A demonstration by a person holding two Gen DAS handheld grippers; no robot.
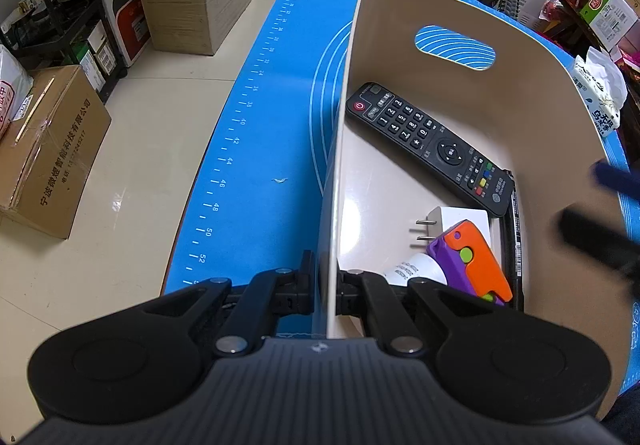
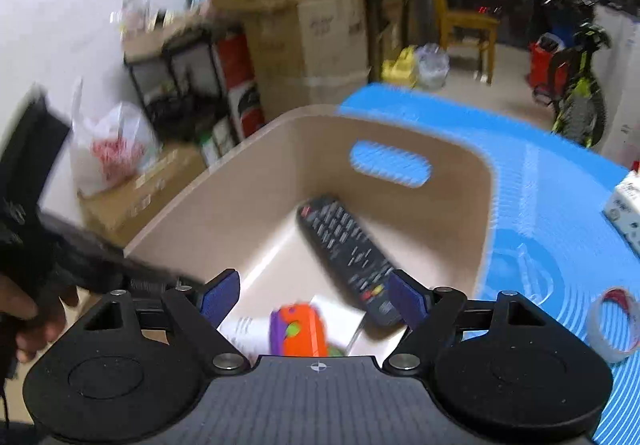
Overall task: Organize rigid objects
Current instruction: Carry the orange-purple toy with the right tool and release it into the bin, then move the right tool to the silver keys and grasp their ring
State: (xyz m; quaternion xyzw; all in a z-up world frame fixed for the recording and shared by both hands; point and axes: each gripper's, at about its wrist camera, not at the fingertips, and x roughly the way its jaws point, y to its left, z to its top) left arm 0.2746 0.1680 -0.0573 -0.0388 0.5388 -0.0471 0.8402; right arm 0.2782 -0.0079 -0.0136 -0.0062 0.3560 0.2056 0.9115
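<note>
The left gripper (image 1: 325, 295) pinches the near side wall of the beige bin (image 1: 420, 5), one pad outside and one inside, its jaws nearly together on the thin plastic. The right gripper (image 2: 314, 297) hangs above the bin's near end with its blue-padded jaws spread wide and nothing between them; that view is smeared by motion, so finer detail there is hard to read. Inside the bin, a black remote control (image 1: 430, 147) lies diagonally across the floor, its red power button toward the far wall with the oval handle cutout. Nearer, an orange and purple toy (image 1: 470, 259) rests on top of a white plug adapter (image 1: 452, 219) whose metal prongs point toward the left wall. A white object with printed text (image 1: 416, 271) lies just beside the toy, partly under it. The bin stands on a blue measuring mat (image 1: 256, 149). On the mat to the right, well apart from the bin, sits a roll of tape (image 2: 612, 321).
</note>
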